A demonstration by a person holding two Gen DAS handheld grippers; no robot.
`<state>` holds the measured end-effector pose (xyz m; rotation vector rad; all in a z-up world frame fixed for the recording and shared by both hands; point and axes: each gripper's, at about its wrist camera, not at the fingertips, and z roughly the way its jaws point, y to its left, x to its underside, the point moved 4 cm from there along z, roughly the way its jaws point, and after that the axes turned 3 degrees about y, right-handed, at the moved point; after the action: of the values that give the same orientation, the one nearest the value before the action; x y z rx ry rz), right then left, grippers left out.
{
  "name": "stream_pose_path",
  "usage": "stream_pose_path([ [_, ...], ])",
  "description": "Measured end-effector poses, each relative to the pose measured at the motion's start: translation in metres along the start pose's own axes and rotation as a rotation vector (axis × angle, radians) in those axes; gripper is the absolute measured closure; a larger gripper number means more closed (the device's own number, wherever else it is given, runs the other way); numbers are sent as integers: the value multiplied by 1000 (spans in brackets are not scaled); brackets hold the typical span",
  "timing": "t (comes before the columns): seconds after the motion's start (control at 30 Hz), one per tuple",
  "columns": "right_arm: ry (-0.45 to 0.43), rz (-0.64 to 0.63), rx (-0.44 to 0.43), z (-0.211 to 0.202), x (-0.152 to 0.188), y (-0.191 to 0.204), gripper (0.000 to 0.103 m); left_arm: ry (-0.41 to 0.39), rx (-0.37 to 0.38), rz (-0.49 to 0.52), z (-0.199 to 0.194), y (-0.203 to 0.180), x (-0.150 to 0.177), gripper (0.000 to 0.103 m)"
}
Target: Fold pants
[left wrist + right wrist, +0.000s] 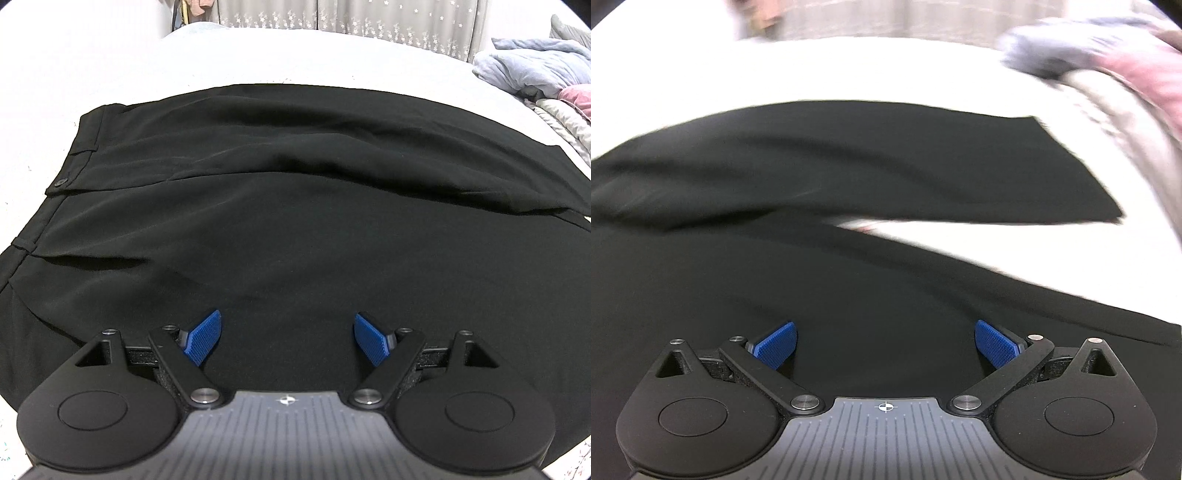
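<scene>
The black pants (277,206) lie spread flat on a white bed (110,74), and no container shows in either view. The left gripper (287,339) hangs over the cloth with its jaws wide apart; nothing sits between the blue pads (202,341), only flat black fabric beneath them. Ahead of these jaws and off to their left runs the waistband (62,181), with a dark button (60,182) near its edge. A long fold line crosses the cloth ahead of the jaws, running from the waistband toward the right.

The right gripper (885,343) likewise stands with its jaws fully spread and empty, above the nearer trouser leg (849,295). That view is blurred. Ahead of those jaws the two legs part in a V: the farther leg (886,162) runs to a squared hem (1082,170) ahead and to the right, and a wedge of white bed (1034,243) shows between the legs.

The bed surface is pale and plain around the garment. Beyond the left jaws, far right, lies a heap of crumpled bedding (535,66) in grey-blue, with a pink piece (576,96) and a quilted cover (569,122) beside it. At the far side of the bed hang grey curtains (332,18) patterned with small white flowers.
</scene>
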<state>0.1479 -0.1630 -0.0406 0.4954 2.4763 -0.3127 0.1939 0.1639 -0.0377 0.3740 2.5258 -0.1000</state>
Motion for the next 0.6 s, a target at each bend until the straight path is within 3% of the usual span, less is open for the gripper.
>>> stream_pose_path([
  [0.13, -26, 177, 170, 2, -5, -50, 0, 4, -10, -27, -6, -3, -5, 10],
  [0.33, -15, 298, 284, -7, -7, -81, 0, -21, 3, -179, -10, 29, -29, 10],
  [0.47, -38, 394, 273, -16, -7, -95, 0, -11, -2, -230, -1, 41, -36, 10],
  [0.6, -55, 397, 210, -17, -13, -90, 0, -41, -41, -196, 1, 41, -47, 10],
])
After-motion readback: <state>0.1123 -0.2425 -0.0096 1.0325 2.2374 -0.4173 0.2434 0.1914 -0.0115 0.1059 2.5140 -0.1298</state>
